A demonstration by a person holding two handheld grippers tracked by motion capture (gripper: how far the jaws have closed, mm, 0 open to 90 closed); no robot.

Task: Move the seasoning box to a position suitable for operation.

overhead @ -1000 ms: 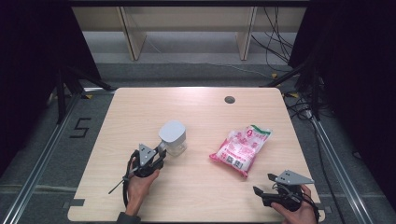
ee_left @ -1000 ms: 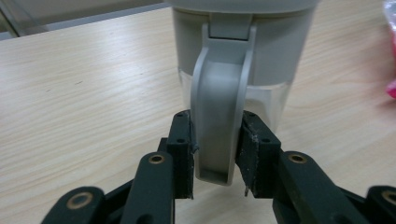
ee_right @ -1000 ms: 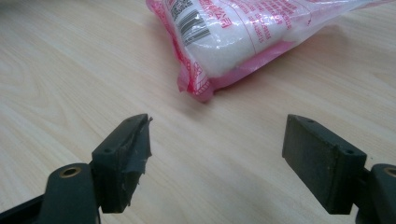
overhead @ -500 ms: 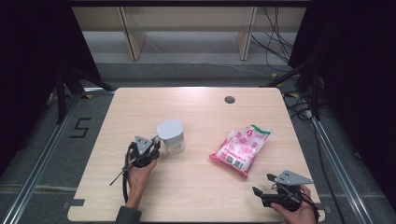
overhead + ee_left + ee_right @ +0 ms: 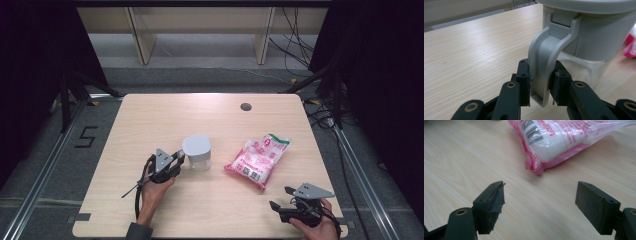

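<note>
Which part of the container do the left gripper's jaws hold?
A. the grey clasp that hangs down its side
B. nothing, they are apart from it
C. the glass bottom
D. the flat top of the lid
A: in the left gripper view the left gripper has both pads pressed against the grey clasp on the side of the container.

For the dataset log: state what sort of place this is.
Probably a lab recording station rather than a home: a bare wooden table with a cable hole, loose cables on the floor, dark curtains at both sides.
</note>
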